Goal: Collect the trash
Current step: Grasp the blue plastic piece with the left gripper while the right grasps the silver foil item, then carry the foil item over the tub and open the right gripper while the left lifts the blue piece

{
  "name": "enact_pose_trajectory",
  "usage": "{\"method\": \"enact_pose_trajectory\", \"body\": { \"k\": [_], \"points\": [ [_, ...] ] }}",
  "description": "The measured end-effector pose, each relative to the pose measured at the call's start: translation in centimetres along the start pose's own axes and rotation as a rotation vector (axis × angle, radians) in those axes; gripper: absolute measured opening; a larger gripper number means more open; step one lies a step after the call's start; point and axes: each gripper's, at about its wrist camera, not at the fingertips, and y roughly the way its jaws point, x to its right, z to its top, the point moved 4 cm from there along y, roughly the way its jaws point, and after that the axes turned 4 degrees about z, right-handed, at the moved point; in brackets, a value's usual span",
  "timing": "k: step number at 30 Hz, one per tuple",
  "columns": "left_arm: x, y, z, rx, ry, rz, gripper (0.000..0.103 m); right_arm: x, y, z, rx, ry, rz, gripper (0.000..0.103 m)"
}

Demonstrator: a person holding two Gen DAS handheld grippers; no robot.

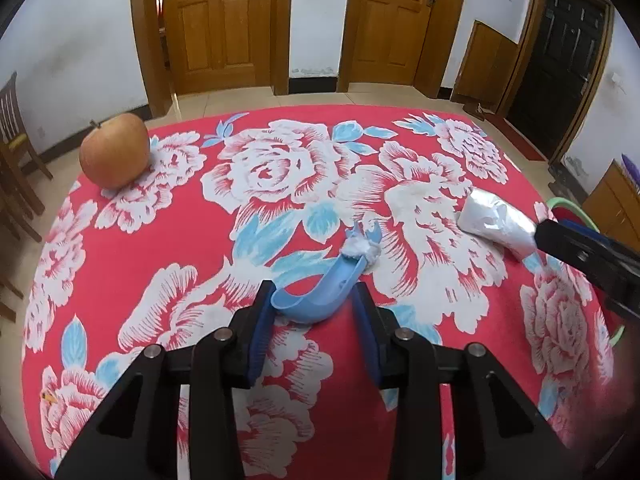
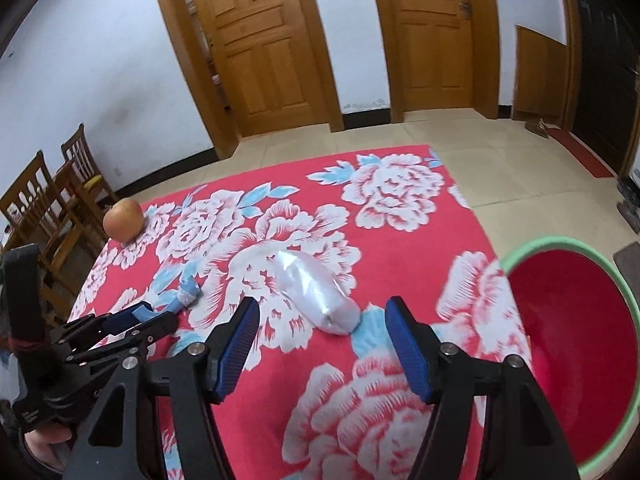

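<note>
A curved blue plastic scrap (image 1: 316, 300) with a wad of white tissue (image 1: 362, 250) at its far end lies on the red flowered tablecloth (image 1: 168, 248). My left gripper (image 1: 314, 296) is shut on its near end, and both pads touch its sides. In the right wrist view the same scrap (image 2: 146, 313) sits in the left gripper (image 2: 154, 314). A crumpled clear plastic bag (image 2: 316, 292) lies just ahead of my right gripper (image 2: 322, 303), which stands open around its near end without touching it. One right finger (image 1: 560, 236) shows beside the bag (image 1: 496, 222).
A red basin with a green rim (image 2: 624, 288) stands off the table's right edge. An apple (image 1: 114, 150) rests at the far left corner of the cloth. Wooden chairs (image 2: 40, 200) stand left of the table. Doors and tiled floor lie beyond.
</note>
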Motion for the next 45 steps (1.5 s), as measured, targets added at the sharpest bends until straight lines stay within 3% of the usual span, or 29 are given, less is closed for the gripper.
{"method": "enact_pose_trajectory", "body": {
  "k": [7,11,15,28,45],
  "points": [
    [1.0,-0.2,-0.2,0.015,0.04,-0.015,0.037,-0.5,3.0,0.2,-0.062,-0.055,-0.006,0.058],
    [1.2,-0.3,-0.3,0.016,0.046,-0.031,0.033,-0.4,4.2,0.1,-0.094,-0.057,-0.009,0.038],
    [1.3,-0.4,-0.3,0.015,0.041,-0.043,0.026,-0.2,4.2,0.0,-0.09,-0.048,-0.012,0.033],
    [1.9,-1.3,-0.3,0.021,0.046,-0.08,0.021,0.8,-1.7,-1.0,0.012,0.066,-0.027,0.031],
    [6.7,-7.0,-0.8,0.071,0.103,-0.149,0.018,4.3,-11.0,-4.9,0.162,0.245,-0.021,0.031]
  ]
}}
